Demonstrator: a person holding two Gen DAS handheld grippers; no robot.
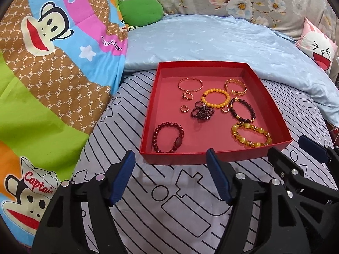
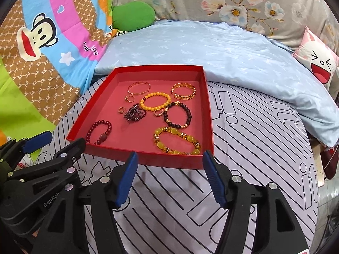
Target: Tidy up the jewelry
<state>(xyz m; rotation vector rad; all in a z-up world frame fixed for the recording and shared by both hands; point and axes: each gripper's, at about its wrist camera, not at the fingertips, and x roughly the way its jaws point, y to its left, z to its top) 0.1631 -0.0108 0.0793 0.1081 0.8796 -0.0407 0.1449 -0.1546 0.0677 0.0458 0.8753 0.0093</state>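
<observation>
A shallow red tray [image 1: 269, 110] [image 2: 208, 114] sits on a striped bedsheet and holds several bracelets and small rings. A dark red bead bracelet [image 1: 168, 137] [image 2: 99, 132] lies at its near left, a yellow crystal bracelet [image 1: 251, 134] [image 2: 177, 140] at its near right, an orange bead bracelet [image 1: 216, 98] [image 2: 155, 101] in the middle, and a gold cuff [image 1: 235, 86] [image 2: 183, 90] at the far right. My left gripper [image 1: 170, 158] is open and empty just before the tray's near wall. My right gripper [image 2: 169, 160] is open and empty at the tray's near right corner.
A cartoon monkey quilt [image 1: 53, 74] is piled at the left. A light blue blanket [image 1: 211, 42] lies behind the tray, with a green cushion [image 1: 141, 10] and a pink cartoon pillow [image 1: 317, 46] beyond. The right gripper also shows at the lower right of the left wrist view [image 1: 296, 148].
</observation>
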